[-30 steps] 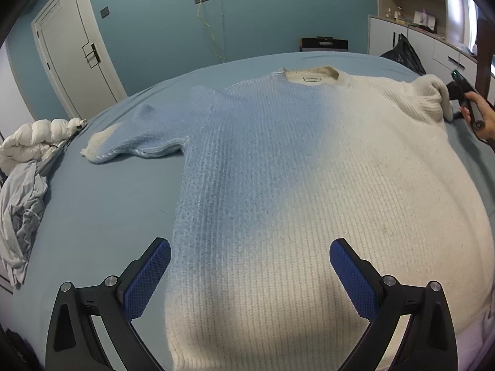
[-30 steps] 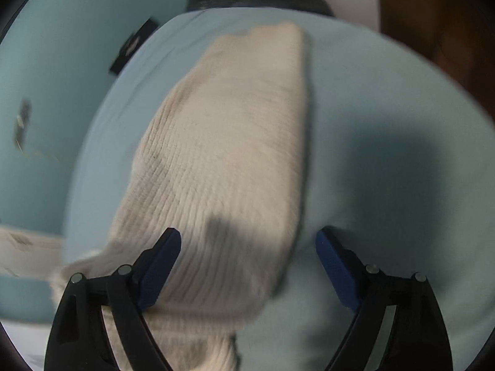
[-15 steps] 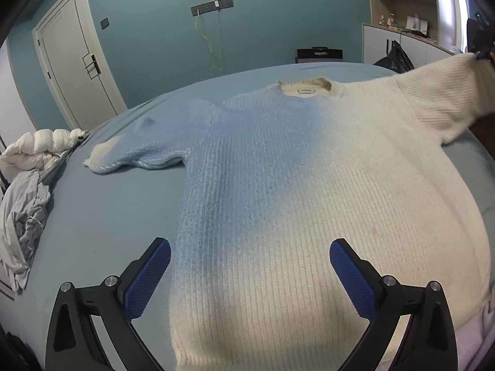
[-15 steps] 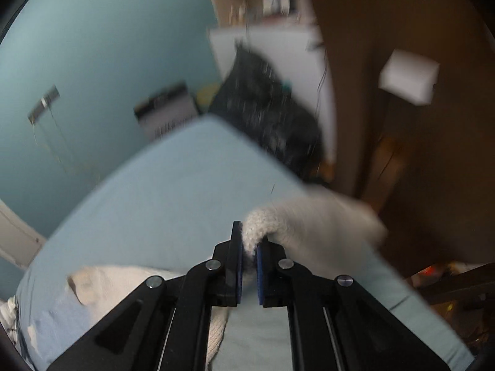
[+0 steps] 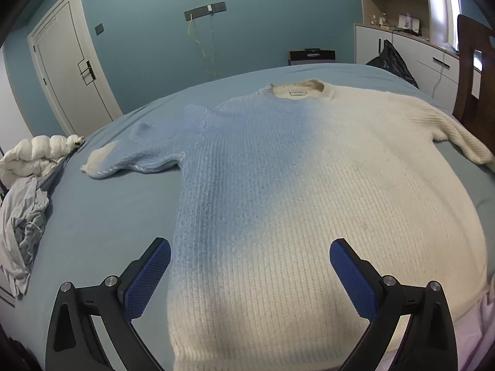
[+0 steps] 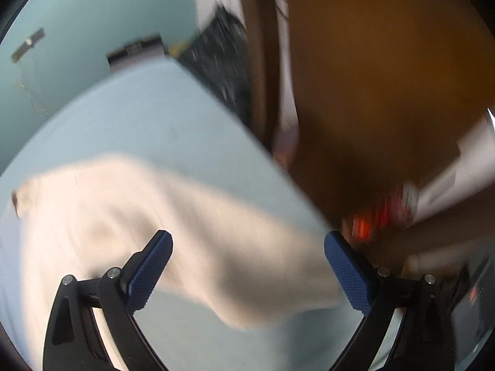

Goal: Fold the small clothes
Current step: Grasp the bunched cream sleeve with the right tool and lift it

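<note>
While my left gripper hangs wide apart over the sweater, spread flat on the bed, my right gripper is opening, pads clear of the sleeve between them.

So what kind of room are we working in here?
Most likely a bedroom. The sweater lies spread on a wide bed with a blue sheet, there is a closed door in a teal wall, and white built-in cabinets stand at the far right.
</note>
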### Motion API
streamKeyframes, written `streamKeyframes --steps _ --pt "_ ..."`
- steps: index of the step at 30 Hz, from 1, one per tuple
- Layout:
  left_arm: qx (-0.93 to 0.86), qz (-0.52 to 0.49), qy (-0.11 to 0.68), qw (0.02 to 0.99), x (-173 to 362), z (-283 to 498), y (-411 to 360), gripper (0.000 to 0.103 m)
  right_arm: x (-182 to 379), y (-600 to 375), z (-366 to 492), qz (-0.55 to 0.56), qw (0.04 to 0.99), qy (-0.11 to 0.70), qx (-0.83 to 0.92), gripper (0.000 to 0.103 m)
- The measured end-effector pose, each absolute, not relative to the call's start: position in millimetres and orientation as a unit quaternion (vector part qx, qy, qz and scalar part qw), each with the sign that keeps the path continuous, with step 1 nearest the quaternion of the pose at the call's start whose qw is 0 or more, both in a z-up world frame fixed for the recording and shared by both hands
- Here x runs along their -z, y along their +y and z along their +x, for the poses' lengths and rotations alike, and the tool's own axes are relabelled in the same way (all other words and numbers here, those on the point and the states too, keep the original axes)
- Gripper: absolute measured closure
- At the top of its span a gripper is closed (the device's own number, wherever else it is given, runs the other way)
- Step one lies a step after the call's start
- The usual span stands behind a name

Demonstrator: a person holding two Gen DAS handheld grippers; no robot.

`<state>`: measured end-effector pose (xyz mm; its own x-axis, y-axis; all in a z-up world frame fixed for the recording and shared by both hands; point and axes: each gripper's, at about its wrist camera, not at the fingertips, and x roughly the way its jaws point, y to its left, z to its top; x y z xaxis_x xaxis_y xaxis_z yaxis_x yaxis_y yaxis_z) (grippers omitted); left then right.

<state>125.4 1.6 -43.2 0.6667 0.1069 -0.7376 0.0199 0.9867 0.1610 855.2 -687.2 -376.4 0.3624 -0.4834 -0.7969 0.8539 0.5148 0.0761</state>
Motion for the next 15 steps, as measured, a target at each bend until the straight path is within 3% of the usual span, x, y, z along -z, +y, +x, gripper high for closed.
streamKeyframes --steps 3,7,9,11,12,13,14,15 --pt "-0.025 0.083 0.409 0.908 45 125 1 0.000 436 -710 799 0.396 0.745 0.346 0.410 0.006" --pt "-0.025 0.089 0.409 0.908 46 125 0 0.000 482 -745 763 0.589 0.694 0.222 0.350 0.005" --pt "-0.026 0.089 0.409 0.908 46 126 0 0.000 472 -754 766 0.600 0.701 0.172 0.345 0.005" --pt "-0.029 0.090 0.411 0.907 47 127 0 0.000 463 -765 787 0.571 0.709 0.203 0.360 0.005" --pt "-0.030 0.089 0.411 0.907 47 127 1 0.000 455 -765 800 0.543 0.714 0.220 0.384 0.011" --pt "-0.031 0.088 0.412 0.907 47 127 1 0.000 446 -765 813 0.509 0.716 0.238 0.415 0.022" --pt "-0.033 0.087 0.411 0.907 47 126 1 0.000 439 -763 826 0.478 0.712 0.260 0.444 0.074" --pt "-0.033 0.086 0.410 0.908 46 126 2 0.000 440 -765 833 0.465 0.712 0.269 0.453 0.091"
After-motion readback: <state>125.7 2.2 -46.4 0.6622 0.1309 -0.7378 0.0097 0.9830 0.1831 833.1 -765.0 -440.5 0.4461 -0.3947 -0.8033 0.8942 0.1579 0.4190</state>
